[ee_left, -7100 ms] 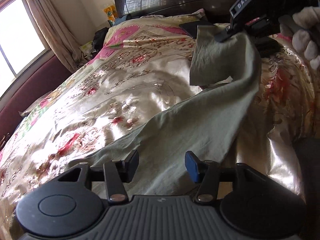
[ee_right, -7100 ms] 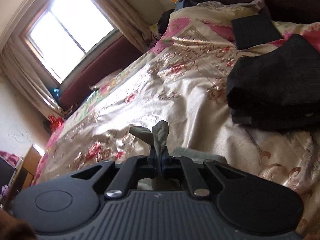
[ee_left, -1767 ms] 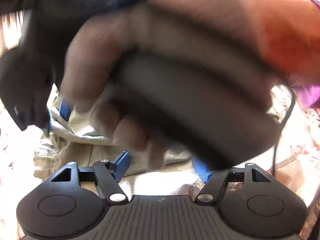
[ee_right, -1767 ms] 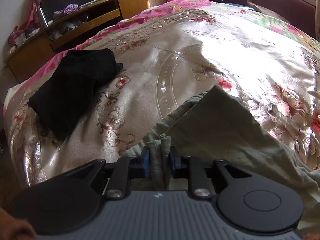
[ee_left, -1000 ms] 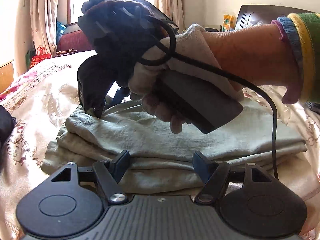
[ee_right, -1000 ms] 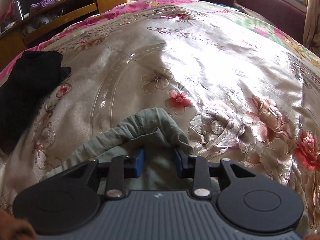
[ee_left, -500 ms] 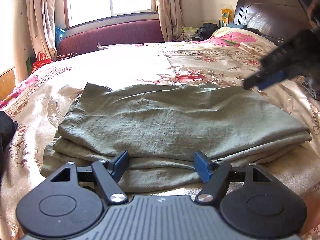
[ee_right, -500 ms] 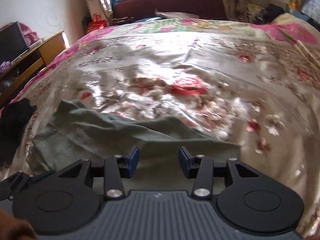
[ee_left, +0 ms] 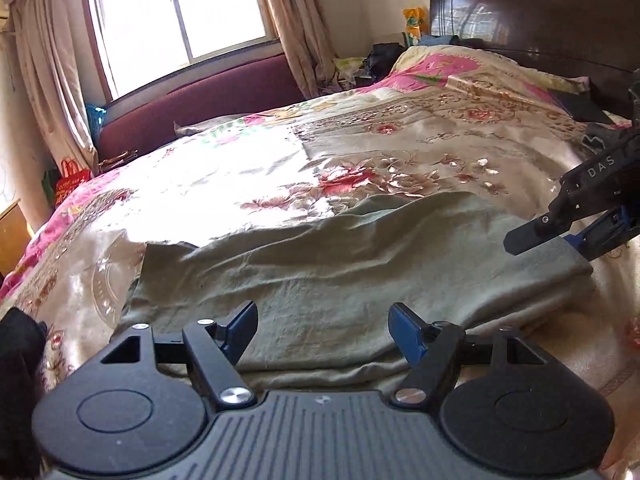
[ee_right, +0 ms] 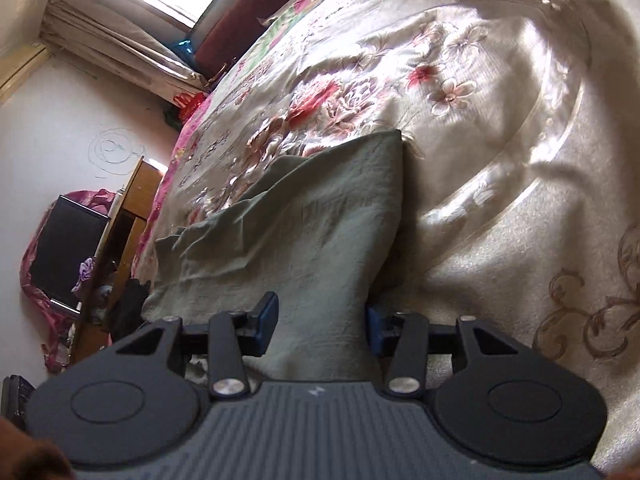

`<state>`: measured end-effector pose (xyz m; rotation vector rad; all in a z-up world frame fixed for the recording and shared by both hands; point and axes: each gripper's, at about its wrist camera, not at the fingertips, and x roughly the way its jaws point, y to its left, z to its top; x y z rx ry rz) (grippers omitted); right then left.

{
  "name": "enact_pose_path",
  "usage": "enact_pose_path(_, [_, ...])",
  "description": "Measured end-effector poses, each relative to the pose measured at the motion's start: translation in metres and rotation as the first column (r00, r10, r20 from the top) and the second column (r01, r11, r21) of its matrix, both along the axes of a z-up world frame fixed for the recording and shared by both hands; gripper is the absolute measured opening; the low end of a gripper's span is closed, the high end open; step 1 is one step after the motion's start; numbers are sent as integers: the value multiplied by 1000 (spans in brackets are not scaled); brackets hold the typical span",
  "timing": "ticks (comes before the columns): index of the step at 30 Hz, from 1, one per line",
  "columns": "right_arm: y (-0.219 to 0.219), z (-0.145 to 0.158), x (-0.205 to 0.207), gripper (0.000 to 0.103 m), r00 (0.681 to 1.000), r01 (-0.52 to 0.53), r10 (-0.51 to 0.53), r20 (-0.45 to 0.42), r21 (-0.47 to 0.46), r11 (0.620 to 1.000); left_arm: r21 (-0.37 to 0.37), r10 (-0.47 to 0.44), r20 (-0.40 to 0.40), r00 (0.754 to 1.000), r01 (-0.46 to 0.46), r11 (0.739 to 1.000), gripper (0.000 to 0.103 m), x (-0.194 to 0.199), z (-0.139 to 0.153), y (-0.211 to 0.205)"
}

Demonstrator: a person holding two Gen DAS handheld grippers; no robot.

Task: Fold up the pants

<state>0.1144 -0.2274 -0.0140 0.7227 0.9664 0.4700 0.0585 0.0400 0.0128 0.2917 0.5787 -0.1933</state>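
Pants (ee_left: 332, 264) of grey-green woven cloth lie folded into a flat, layered rectangle on the bed, near its foot-side edge as my left camera sees it. The top layer is wrinkled and one far corner is turned up a little; stacked edges show along the near side. I judge the cloth light, limp and fairly grippy against itself, but the satin floral bedspread (ee_left: 420, 152) under it looks slick, so the whole bundle could slide or the layers could shear if I drag it instead of lifting.

My left tool (ee_left: 322, 330) hovers at the near long edge, released, its blue pads spread wide over the cloth and pinching nothing. My right tool (ee_right: 318, 322) is at the short right-hand end, also released; its jaws straddle that end of the bundle, one pad above the cloth and the other down beside the edge against the bedspread. In the left view the same right tool (ee_left: 560, 236) shows just at that corner.

If another fold is wanted, I would take hold at the two corners of one short end, pinching through all layers together. Taking only the top sheet would peel the stack open.

Further out, a dark garment (ee_left: 16, 360) sits at the left edge, and a window (ee_left: 180, 12) with curtains, a maroon sofa back (ee_left: 192, 100) and a dark headboard (ee_left: 540, 12) frame the room.
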Motion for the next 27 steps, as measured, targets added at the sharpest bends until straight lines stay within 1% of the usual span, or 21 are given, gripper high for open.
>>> enact_pose_path(1, [-1,-7,2,45,1000,14,-13,-27,54,998,10,-3,-3,1000,3,1000,85,4,0,-3])
enact_pose_path(3, [2,-22,7,24,996,47,-36,-83,143,989,18,-11,-23,1000,11,1000,85,14,-3,-10])
enact_pose_path(4, [6,-27,10,7,994,60,-44,-104,152,987,21,-15,-42,999,15,1000,85,19,-6,-14])
enact_pose_path(5, [9,-30,12,7,992,78,-61,-114,149,986,33,-19,-65,998,21,999,85,23,-9,-19])
enact_pose_path(6, [8,-29,11,7,992,90,-73,-101,168,982,53,-27,-86,996,31,998,85,26,-13,-24])
enact_pose_path(7, [3,-26,8,6,993,101,-88,-77,194,976,69,-36,-101,994,43,997,85,26,-16,-29])
enact_pose_path(8, [-3,-19,4,5,994,107,-99,-49,188,976,75,-48,-117,992,57,996,85,24,-18,-33])
enact_pose_path(10, [-18,-6,-6,5,994,108,-108,-7,152,983,48,-98,-167,981,108,993,86,19,-20,-43])
enact_pose_path(12, [-42,6,-20,5,991,128,-129,16,84,988,4,-160,-209,965,165,986,86,9,-23,-58])
enact_pose_path(14, [-63,12,-34,5,991,130,-130,22,10,991,-5,-218,-205,954,222,975,86,-4,-24,-73])
enact_pose_path(15, [-71,12,-39,6,994,106,-106,16,-55,993,1,-246,-203,948,252,968,86,-10,-24,-83])
enact_pose_path(17, [-81,12,-51,9,993,111,-115,-19,-150,982,11,-277,-202,939,285,959,86,-16,-23,-94])
enact_pose_path(18, [-85,15,-53,9,992,119,-124,-19,-179,977,14,-292,-199,936,300,954,86,-18,-19,-98])
enact_pose_path(19, [-90,20,-59,13,991,132,-135,-4,-211,969,13,-302,-196,933,310,951,86,-18,-15,-98])
enact_pose_path(20, [-95,29,-63,14,988,157,-155,28,-252,955,11,-309,-190,932,317,948,86,-18,-10,-98])
enact_pose_path(22, [-100,44,-65,14,982,188,-169,88,-304,934,10,-314,-165,935,320,947,86,-16,-1,-95])
enact_pose_path(23, [-103,55,-64,14,976,205,-168,137,-332,921,7,-312,-149,938,316,949,86,-14,4,-93])
enact_pose_path(24, [-101,62,-60,14,973,204,-152,172,-343,917,-5,-307,-133,942,309,951,87,-9,8,-92])
enact_pose_path(25, [-97,71,-54,14,972,182,-116,205,-343,922,-17,-302,-124,945,302,953,87,-4,10,-90])
enact_pose_path(27, [-80,78,-33,14,974,100,-25,225,-329,939,-10,-285,-106,953,286,958,87,4,7,-91])
